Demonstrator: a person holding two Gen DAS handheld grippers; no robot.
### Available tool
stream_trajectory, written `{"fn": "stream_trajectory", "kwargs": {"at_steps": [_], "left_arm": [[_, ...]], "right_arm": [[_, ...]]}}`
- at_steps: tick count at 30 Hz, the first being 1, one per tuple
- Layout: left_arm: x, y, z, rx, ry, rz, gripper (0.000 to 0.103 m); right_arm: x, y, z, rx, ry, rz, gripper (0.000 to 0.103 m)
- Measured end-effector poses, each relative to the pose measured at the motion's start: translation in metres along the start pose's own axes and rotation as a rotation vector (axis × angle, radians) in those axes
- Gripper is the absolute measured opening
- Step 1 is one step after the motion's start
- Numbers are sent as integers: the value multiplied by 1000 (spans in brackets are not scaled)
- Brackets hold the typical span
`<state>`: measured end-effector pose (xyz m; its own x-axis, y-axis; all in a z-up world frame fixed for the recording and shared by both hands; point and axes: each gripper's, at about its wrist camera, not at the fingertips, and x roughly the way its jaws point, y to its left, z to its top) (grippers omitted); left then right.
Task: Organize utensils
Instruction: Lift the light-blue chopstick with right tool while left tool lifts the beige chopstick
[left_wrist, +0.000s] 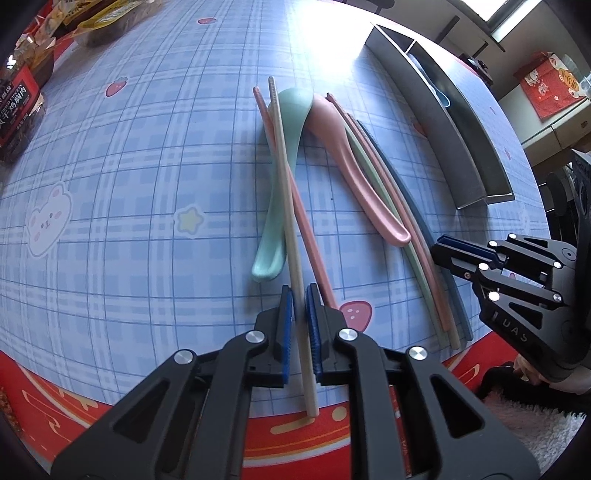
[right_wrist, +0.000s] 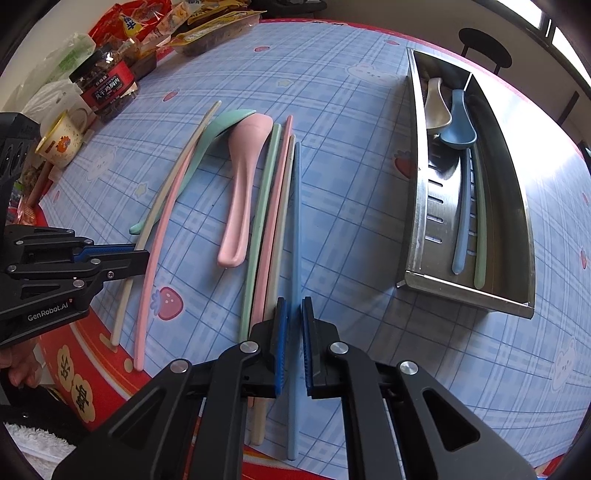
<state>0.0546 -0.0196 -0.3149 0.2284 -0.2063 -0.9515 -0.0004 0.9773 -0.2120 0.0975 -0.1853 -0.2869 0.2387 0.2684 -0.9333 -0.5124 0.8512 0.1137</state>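
My left gripper (left_wrist: 299, 295) pinches the cream chopstick (left_wrist: 286, 184) at lower centre. My right gripper (right_wrist: 291, 310) clamps the blue chopstick (right_wrist: 296, 221), tray (right_wrist: 417, 206) at right.

The blue plastic chopstick's (right_wrist: 296, 236) near end runs under the right hand-held gripper (right_wrist: 291, 314), hidden there. In the left wrist view the steel organiser tray's (left_wrist: 458, 147) far end dissolves in window glare. The red-labelled snack jar's (right_wrist: 105, 86) small print is unreadable.

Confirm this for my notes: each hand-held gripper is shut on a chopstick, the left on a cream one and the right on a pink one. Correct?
Not quite. The right hand-held gripper is shut on the blue chopstick, not a pink one, as the right wrist view shows. The rest stands: the left hand-held gripper is shut on the cream chopstick.
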Motion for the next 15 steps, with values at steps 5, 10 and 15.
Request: {"fn": "stream_trajectory", "kwargs": {"at_steps": [5, 10, 15], "left_arm": [[1, -1, 2, -3, -3, -3, 14], [1, 1, 1, -6, -9, -10, 14], [1, 7, -2, -24, -18, -43, 14]], "right_arm": [[0, -1, -1, 0, -5, 1, 7], [-1, 2, -2, -21, -13, -10, 7], [-2, 2, -2, -38, -19, -7, 7]]}}
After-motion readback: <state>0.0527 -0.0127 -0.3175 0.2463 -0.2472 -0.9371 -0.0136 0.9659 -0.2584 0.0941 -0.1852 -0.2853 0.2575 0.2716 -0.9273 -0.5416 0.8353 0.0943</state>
